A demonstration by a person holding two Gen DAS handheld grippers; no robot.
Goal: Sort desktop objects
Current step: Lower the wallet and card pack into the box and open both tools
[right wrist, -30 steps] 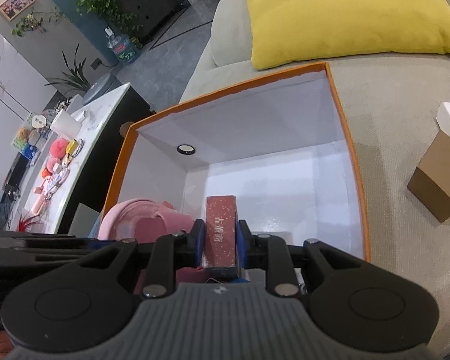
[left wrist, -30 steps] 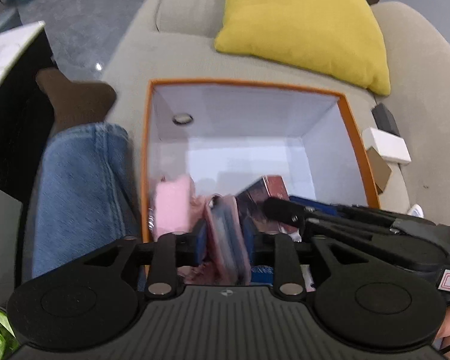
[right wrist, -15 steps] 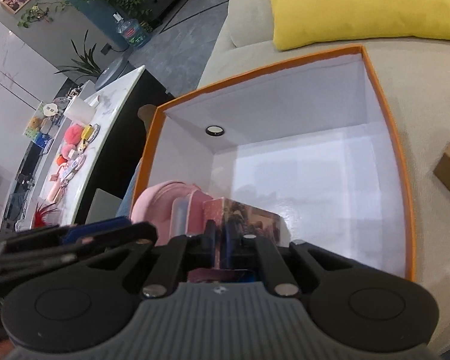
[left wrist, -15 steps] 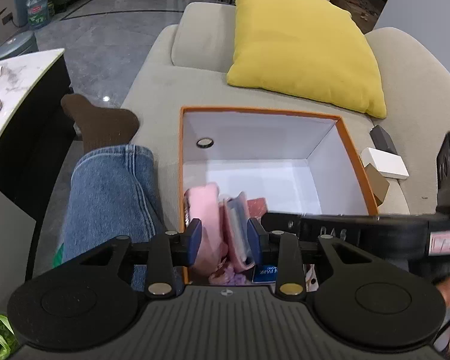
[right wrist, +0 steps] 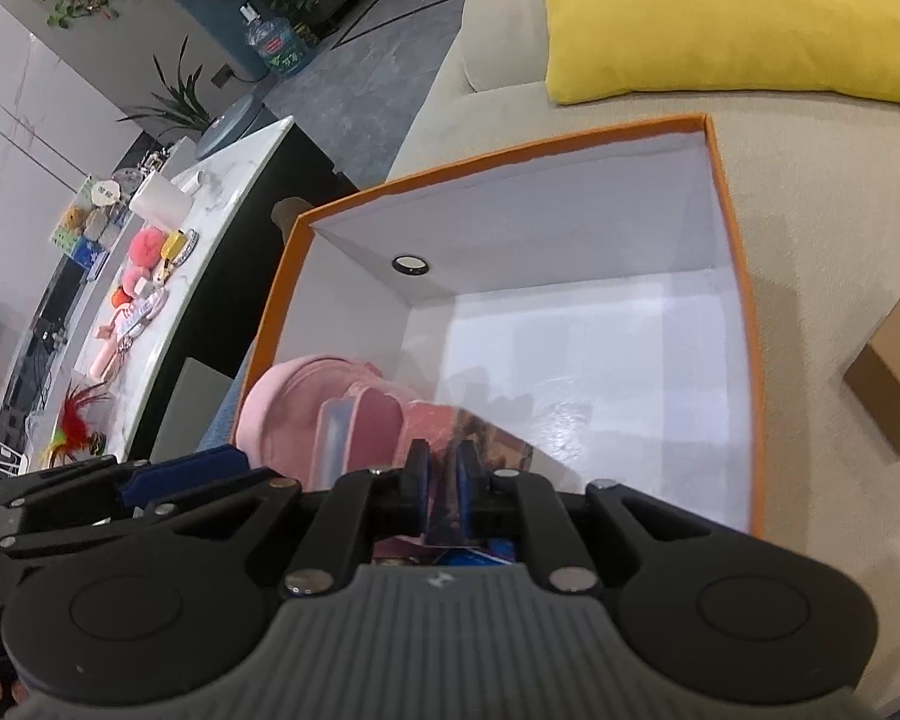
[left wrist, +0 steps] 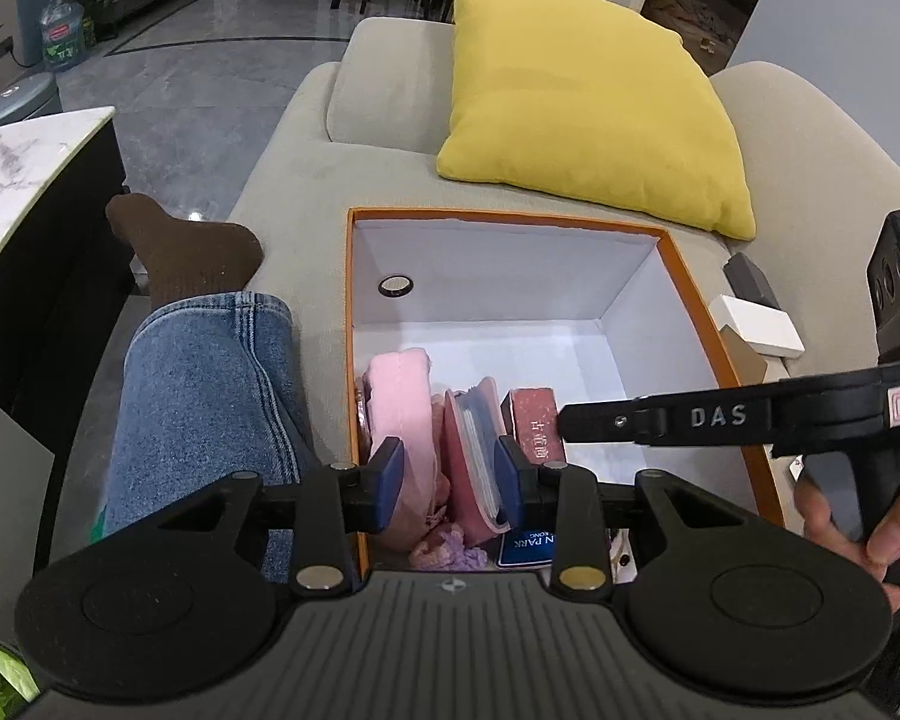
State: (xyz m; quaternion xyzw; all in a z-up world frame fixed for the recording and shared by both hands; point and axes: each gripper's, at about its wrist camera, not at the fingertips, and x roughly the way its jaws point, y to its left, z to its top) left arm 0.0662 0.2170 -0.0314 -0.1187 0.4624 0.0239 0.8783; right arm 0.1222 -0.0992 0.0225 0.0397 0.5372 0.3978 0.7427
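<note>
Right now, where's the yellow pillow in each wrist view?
Left wrist: yellow pillow sits upper centre-right, on the sofa behind the orange box.
Right wrist: yellow pillow fills the top right corner, again beyond the orange box.
Shared landmark: the round hole in the box's wall.

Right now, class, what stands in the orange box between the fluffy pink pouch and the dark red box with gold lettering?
A pink wallet stuffed with cards stands upright between the fluffy pink pouch and the dark red box, clearest in the left wrist view.
</note>
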